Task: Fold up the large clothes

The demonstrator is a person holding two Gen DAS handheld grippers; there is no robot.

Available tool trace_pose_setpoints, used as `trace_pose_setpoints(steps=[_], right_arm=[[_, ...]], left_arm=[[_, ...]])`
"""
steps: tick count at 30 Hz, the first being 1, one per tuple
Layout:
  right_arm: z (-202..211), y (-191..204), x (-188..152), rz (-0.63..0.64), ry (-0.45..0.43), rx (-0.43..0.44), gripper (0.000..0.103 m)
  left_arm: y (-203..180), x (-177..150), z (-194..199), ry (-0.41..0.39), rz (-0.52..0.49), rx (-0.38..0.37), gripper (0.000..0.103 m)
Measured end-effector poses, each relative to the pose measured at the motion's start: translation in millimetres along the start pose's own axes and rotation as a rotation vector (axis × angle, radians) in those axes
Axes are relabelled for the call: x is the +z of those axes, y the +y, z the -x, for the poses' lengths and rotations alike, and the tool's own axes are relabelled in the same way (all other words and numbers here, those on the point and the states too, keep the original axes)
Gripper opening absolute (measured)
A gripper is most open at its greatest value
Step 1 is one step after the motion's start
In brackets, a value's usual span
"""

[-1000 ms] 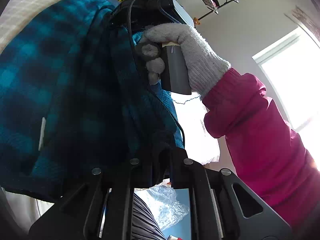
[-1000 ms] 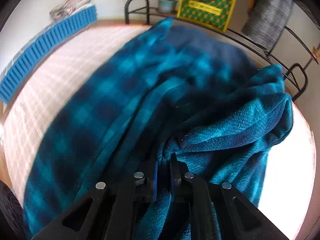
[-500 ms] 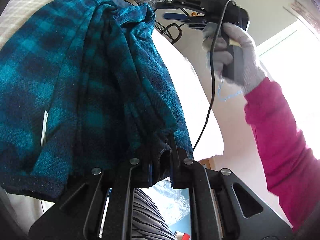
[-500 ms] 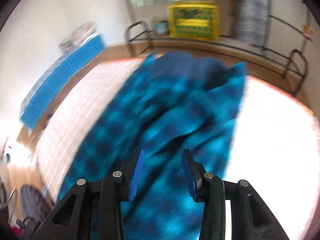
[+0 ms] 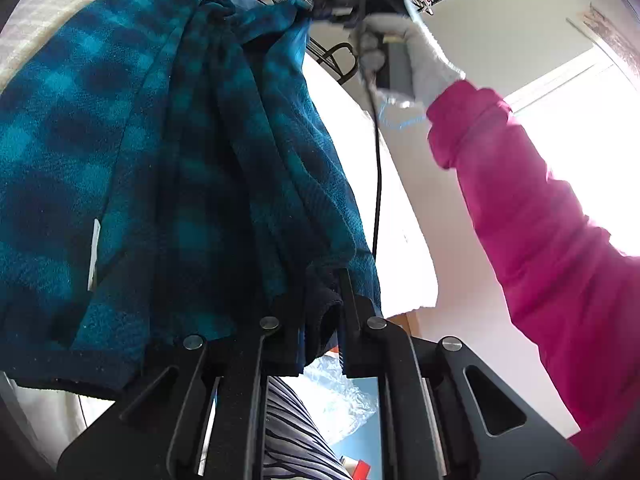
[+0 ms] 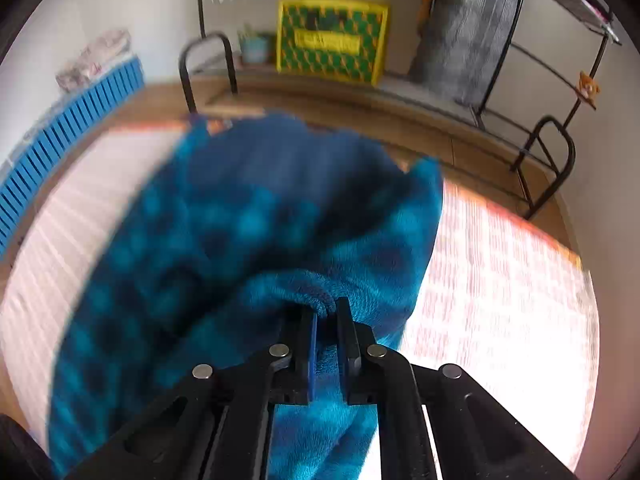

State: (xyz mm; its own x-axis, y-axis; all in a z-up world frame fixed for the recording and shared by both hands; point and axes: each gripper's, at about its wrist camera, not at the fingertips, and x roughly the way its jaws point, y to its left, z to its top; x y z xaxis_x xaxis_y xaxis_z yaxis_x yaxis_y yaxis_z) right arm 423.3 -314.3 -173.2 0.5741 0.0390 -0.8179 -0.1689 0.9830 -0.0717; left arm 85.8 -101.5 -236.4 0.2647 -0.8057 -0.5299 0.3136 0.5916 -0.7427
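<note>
**Both tongs have the fleece, and the fold is just starting**

You are at the bed (image 6: 500, 264), the biggest thing here, pale and checked, spread out below and ahead of both tongs. On it lies the big blue plaid fleece (image 6: 248, 220). Most of it rests on the bed, straight in front of the right tongs (image 6: 326, 316), and it bunches up to their tips.

Your right tongs have just snapped closed. They are pinched tight on a fold of the fleece, and the cloth pokes out above and below the tips. Your left tongs (image 5: 320, 292) are nearly closed too, and they grip a dark edge of the fleece right at their tips. From there the cloth hangs up and away toward your right hand (image 5: 404, 44) in its pale glove, high up and far ahead of the left tongs.

This looks like the start of a fold: two spots are held and the cloth is lifted between them.

Next, you will likely need to keep both grips tight, pull the edge straight, and carry it over the part that lies flat. Fleece is thick and soft, so it may slip or sag. Go slow.
</note>
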Motion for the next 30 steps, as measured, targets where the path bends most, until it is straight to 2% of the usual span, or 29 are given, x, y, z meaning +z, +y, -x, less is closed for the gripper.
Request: trace_pose_setpoints(steps=[2, 4, 9, 12, 16, 17, 19, 23, 25, 27, 30], right_arm=[[8.6, 9.2, 16.5, 0.014, -0.035, 0.026, 0.006], [-0.4, 25.0, 29.2, 0.055, -0.029, 0.027, 0.005], [-70.2, 61.9, 33.4, 0.149, 0.077, -0.069, 0.005], [-98.4, 63.3, 26.2, 0.104, 0.108, -0.052, 0.006], [-94.7, 53.3, 25.5, 0.038, 0.095, 0.016, 0.01], [-85.4, 47.8, 26.1, 0.022, 0.105, 0.049, 0.015], [-55.8, 34.9, 25.3, -0.017, 0.065, 0.126, 0.025], [27.5, -0.9, -0.2, -0.098, -0.036, 0.259, 0.026], [71.9, -18.6, -27.6, -0.137, -0.077, 0.308, 0.026], [105.2, -33.6, -58.7, -0.152, -0.095, 0.313, 0.027], [151.6, -46.0, -133.3, -0.154, -0.109, 0.326, 0.03]], left_arm=[[3.3, 1.2, -1.0, 0.008, 0.002, -0.007, 0.009], [4.8, 3.2, -0.3, 0.009, -0.003, -0.009, 0.009], [11.8, 8.1, 0.7, 0.006, 0.009, -0.009, 0.009], [15.6, 6.4, 2.3, 0.009, 0.023, -0.012, 0.009], [15.7, 8.9, 6.5, 0.006, 0.034, -0.01, 0.009], [14.8, 9.2, 5.9, 0.005, 0.035, -0.009, 0.009], [12.4, 8.9, 4.7, 0.01, 0.031, -0.007, 0.009], [10.4, 8.0, 8.7, 0.006, 0.027, 0.002, 0.009], [8.1, 7.2, 12.0, 0.001, 0.015, 0.018, 0.009], [4.7, 4.5, 18.1, -0.009, 0.004, 0.038, 0.009], [0.2, -0.2, 29.7, -0.016, -0.01, 0.061, 0.01]])
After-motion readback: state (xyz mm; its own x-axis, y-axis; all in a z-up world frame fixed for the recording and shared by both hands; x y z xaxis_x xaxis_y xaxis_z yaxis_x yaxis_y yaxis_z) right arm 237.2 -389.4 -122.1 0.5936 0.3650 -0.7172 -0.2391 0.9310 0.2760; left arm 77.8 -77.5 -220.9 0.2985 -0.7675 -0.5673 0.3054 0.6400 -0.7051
